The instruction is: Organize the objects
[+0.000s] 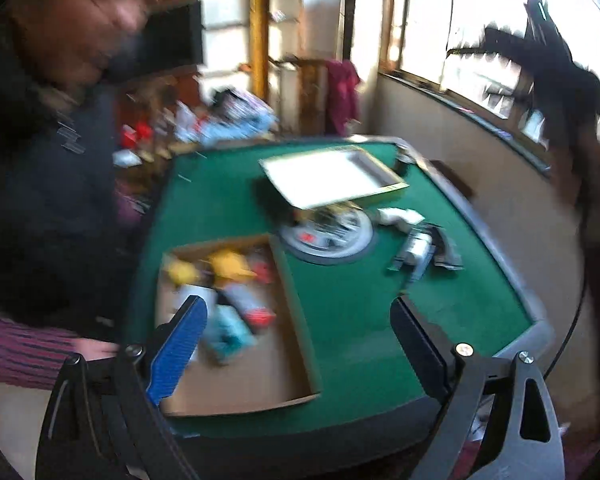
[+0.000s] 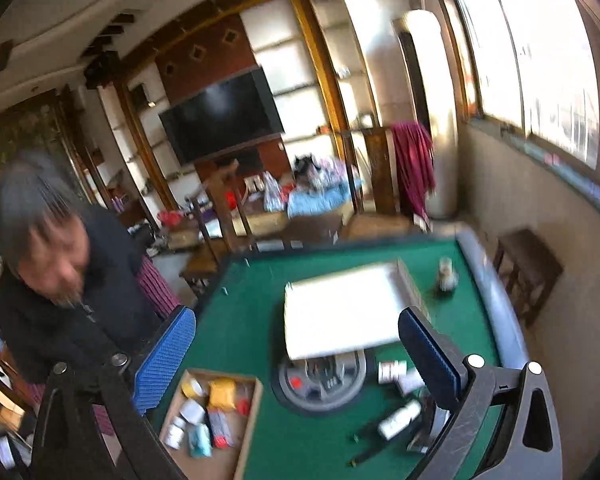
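Note:
A shallow cardboard box (image 1: 260, 380) (image 2: 236, 452) lies at the near left of the green table and holds several small items: yellow, teal, red and white packs and bottles. Loose white bottles (image 1: 416, 248) (image 2: 398, 420) and dark strips lie on the felt to the right. A white tray (image 1: 324, 176) (image 2: 340, 312) rests partly over the round centre panel (image 1: 328, 236) (image 2: 320, 384). My left gripper (image 1: 296, 302) hangs open above the box's right edge, with nothing in it. My right gripper (image 2: 296, 312) is open and raised over the table, also holding nothing. Both views are motion-blurred.
A person in a dark top stands at the table's left side (image 2: 60, 280). A small jar (image 2: 446, 274) stands near the far right rim. Wooden chairs, a cluttered side table and a stool (image 2: 528, 268) surround the table. Windows run along the right wall.

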Available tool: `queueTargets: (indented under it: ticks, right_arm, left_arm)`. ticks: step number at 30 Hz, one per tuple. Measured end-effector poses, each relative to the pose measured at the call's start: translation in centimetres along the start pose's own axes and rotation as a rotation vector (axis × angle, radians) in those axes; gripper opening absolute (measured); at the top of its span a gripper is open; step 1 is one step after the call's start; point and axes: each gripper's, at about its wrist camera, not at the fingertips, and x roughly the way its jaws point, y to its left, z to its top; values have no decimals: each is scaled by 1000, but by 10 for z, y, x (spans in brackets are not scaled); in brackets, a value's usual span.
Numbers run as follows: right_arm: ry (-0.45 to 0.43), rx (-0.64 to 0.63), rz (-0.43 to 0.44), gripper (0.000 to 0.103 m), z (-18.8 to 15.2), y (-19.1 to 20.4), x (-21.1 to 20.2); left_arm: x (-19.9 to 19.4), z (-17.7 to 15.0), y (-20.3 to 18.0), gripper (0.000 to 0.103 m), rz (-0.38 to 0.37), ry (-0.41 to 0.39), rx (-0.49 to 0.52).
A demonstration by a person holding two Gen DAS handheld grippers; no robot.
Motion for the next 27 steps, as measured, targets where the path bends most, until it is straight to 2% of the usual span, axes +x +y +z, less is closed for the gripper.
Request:
queueTargets:
  ticks: [3, 6, 9, 11, 15, 21, 23, 27]
  right_arm:
    - [39, 53, 1, 103, -55, -39, 36]
    - [53, 124, -62, 103, -112, -81, 59]
    - [86, 218, -63, 103, -156, -121, 77]
    - [98, 241, -59, 103, -174, -137, 84]
    - [77, 188, -39, 103, -175, -132, 83]
    - [-81, -15, 41, 103, -166, -80, 33]
    - [-103, -97, 55, 103, -169, -59, 22]
    - [-73, -220, 87, 103, -181, -22, 28]
  left_arm:
    - [48, 5, -15, 92, -99, 35, -10]
    - [101, 6, -37, 92, -219, 75, -25]
    - [141, -2, -57, 92, -231, 93, -28]
    - [158, -6, -66, 92, -200, 99, -24]
    - [190, -14, -68, 92, -34, 107, -27]
    - [221, -13, -60, 92, 178, 134, -14]
    - [225, -15, -59, 92, 196, 137, -10]
    - [236, -22, -59, 92, 220, 161, -8]
